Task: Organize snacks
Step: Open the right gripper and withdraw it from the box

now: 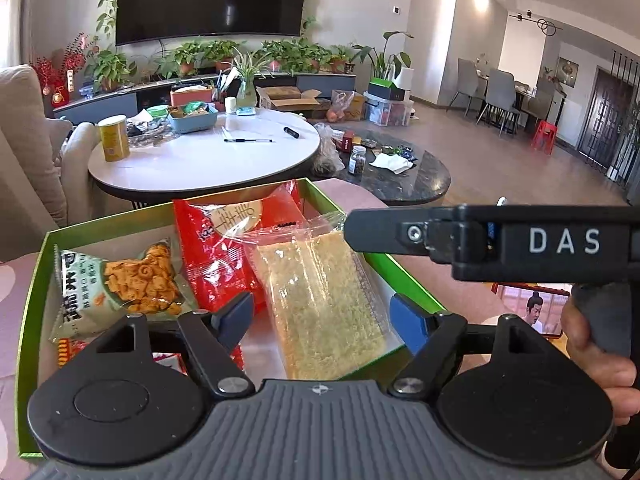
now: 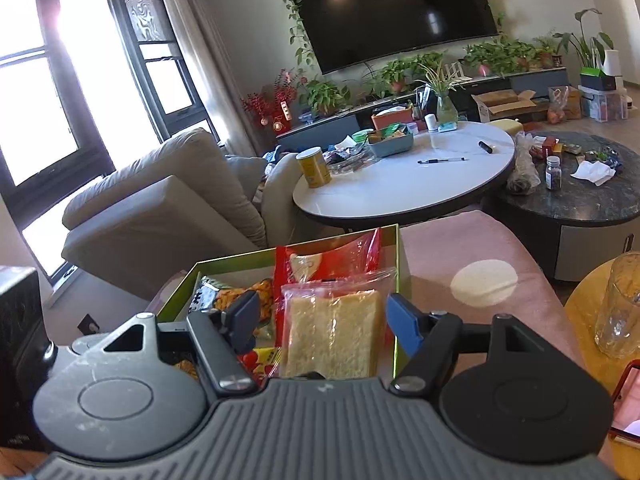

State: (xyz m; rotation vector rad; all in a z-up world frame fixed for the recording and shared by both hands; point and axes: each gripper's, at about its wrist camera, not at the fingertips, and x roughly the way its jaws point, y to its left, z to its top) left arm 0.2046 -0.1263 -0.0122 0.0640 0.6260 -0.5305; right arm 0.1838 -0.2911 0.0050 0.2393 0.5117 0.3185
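Observation:
A green-rimmed open box (image 1: 36,280) sits on a pink surface and holds snack packs. Inside lie a clear pack of pale yellow cake (image 1: 320,304), a red pack (image 1: 216,256) and a green pack of orange crisps (image 1: 132,280). My left gripper (image 1: 322,316) is open, its fingers on either side of the cake pack's near end, not touching it. In the right wrist view the box (image 2: 180,292) shows again. My right gripper (image 2: 324,320) is open around the cake pack (image 2: 332,336). The right gripper's body (image 1: 520,240) crosses the left wrist view at right.
A white round table (image 1: 200,160) with a yellow can (image 1: 114,138), a basket and a pen stands behind the box. A dark round table (image 1: 400,176) is at its right. A beige sofa (image 2: 160,200) is at left. A phone (image 1: 532,308) and a clear glass (image 2: 620,308) sit at right.

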